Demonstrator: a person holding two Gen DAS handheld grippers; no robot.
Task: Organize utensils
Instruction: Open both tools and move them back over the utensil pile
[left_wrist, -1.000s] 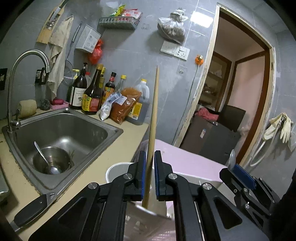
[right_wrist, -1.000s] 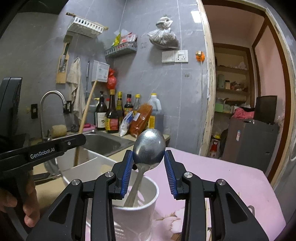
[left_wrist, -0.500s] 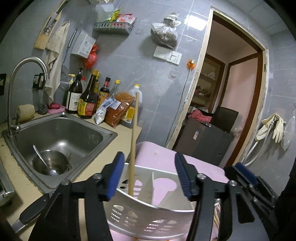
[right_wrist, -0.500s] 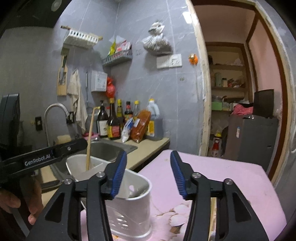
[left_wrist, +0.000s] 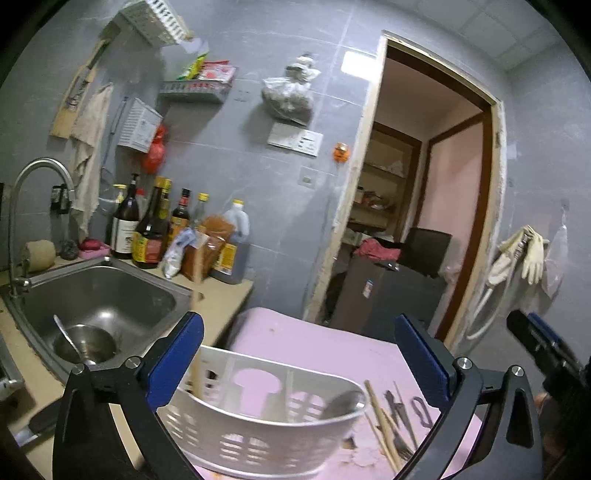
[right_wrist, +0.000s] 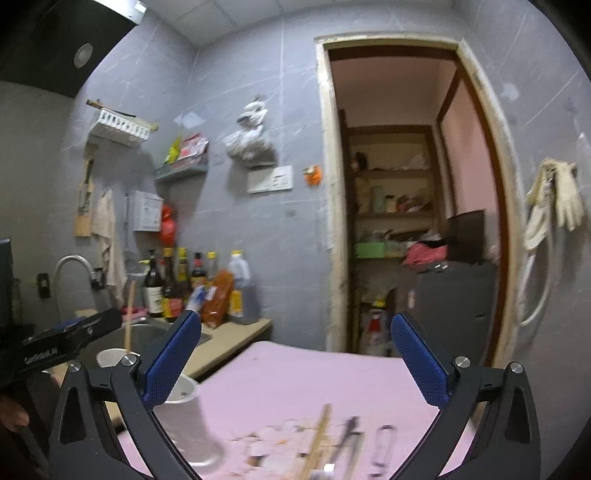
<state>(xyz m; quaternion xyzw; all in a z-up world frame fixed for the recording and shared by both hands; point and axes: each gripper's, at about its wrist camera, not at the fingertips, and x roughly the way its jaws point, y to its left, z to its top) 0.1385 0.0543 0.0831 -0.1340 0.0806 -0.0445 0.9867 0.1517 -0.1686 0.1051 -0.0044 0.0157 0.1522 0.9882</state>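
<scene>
A white slotted utensil caddy (left_wrist: 258, 432) stands on the pink table (left_wrist: 325, 347). A wooden chopstick (left_wrist: 197, 325) stands upright in its left compartment and a metal spoon (left_wrist: 343, 404) leans in its right one. My left gripper (left_wrist: 299, 358) is open and empty just behind the caddy. My right gripper (right_wrist: 295, 362) is open and empty above the table; the caddy (right_wrist: 184, 421) is at its lower left. Loose chopsticks (left_wrist: 382, 424) and metal utensils (left_wrist: 406, 413) lie on the table right of the caddy; they also show blurred in the right wrist view (right_wrist: 343, 439).
A steel sink (left_wrist: 96, 306) with a bowl and spoon sits left of the table, with a tap (left_wrist: 33, 206). Sauce bottles (left_wrist: 155, 229) line the counter by the grey wall. An open doorway (left_wrist: 417, 206) lies behind the table. My right gripper's body (left_wrist: 546, 354) shows at right.
Both grippers opened wide, letting go of the chopstick and the spoon, which now rest in the caddy. Both grippers rose and drew back; the right one swung rightward over the loose utensils.
</scene>
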